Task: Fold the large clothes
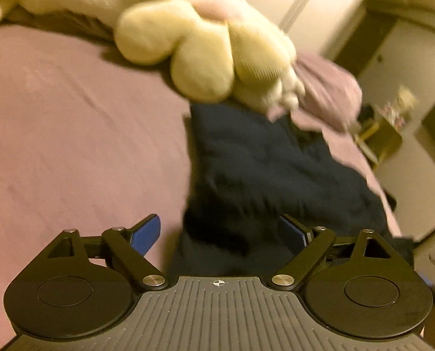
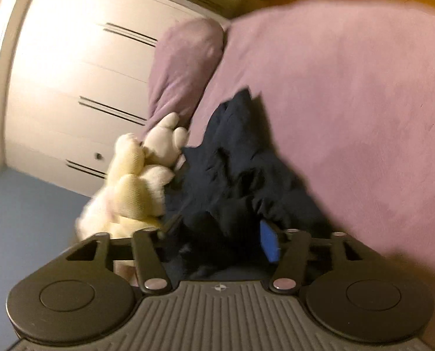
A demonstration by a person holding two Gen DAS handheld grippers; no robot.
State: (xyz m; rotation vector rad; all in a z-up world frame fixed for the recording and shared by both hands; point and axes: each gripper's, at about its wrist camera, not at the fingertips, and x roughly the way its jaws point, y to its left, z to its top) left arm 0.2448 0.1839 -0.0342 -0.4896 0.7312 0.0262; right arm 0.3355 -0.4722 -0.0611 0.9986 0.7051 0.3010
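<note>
A dark navy garment (image 1: 261,161) lies crumpled on the mauve bed sheet (image 1: 71,117), and both views are blurred. My left gripper (image 1: 220,231) stands open and wide. Its left blue pad (image 1: 147,234) is clear of the cloth, and the near bunch of the garment lies between the fingers. In the right wrist view the same garment (image 2: 235,169) is heaped in front of my right gripper (image 2: 217,237). That gripper is open, with cloth lying loose between the jaws. Its right blue pad (image 2: 268,245) shows, while its left finger is mostly lost against the dark fabric.
A cream plush toy (image 1: 194,44) lies at the far end of the garment, touching it (image 2: 135,181). A mauve pillow (image 2: 185,67) leans behind it. White wardrobe doors (image 2: 71,73) stand beyond the bed. A cluttered bedside shelf (image 1: 384,134) stands past the bed's right edge.
</note>
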